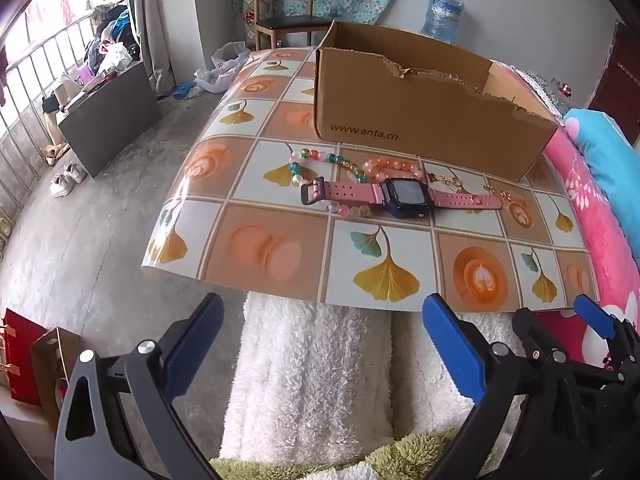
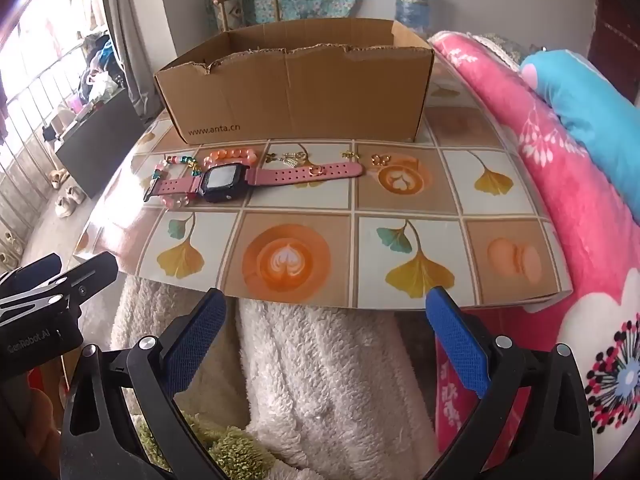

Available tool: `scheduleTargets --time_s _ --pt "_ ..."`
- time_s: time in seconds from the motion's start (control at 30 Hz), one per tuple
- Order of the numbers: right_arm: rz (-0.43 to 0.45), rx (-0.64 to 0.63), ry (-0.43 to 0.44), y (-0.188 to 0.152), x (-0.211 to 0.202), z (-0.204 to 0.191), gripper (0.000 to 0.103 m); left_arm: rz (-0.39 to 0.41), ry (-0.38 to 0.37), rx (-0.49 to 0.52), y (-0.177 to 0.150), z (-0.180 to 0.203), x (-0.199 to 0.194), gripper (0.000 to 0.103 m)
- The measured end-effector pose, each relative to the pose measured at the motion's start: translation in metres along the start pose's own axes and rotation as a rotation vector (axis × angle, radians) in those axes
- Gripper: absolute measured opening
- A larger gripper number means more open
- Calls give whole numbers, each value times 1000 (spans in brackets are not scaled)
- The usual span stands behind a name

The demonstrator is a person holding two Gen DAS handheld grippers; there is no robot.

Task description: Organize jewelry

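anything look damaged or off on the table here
The cardboard box has a ragged, torn top edge along its near wall. The pink watch lies across the multicoloured bead bracelet, so the two overlap. Nothing looks spilled.

Black grippers (image 2: 322, 312), blue ribbed pads (image 2: 456, 340)

Patterned mat (image 1: 280, 248), box (image 1: 420, 120), watch (image 1: 400, 196), bracelets (image 1: 320, 160)

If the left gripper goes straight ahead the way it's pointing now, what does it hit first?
Probably the patterned table mat, around its bare squares short of the pink watch. The left gripper is open and empty, angled down over the white fluffy fabric; depth is uncertain.
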State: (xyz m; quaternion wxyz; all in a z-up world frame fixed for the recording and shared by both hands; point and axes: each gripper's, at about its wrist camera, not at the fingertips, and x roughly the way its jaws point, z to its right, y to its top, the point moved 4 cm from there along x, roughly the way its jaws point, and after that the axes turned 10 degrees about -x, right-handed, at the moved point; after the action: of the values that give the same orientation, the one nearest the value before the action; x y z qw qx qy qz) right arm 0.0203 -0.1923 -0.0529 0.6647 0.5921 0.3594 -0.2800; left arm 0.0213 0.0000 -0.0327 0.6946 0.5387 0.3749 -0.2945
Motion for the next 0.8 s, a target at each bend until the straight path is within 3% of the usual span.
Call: scheduleTargets --time_s 0.33,0.8 --pt "-5 0 -43 4 -4 5 96 -8 5 -5 2 1 6 98" --pt "-34 -19 -35 5 4 4 96 -15 8 -14 5 -7 15 98"
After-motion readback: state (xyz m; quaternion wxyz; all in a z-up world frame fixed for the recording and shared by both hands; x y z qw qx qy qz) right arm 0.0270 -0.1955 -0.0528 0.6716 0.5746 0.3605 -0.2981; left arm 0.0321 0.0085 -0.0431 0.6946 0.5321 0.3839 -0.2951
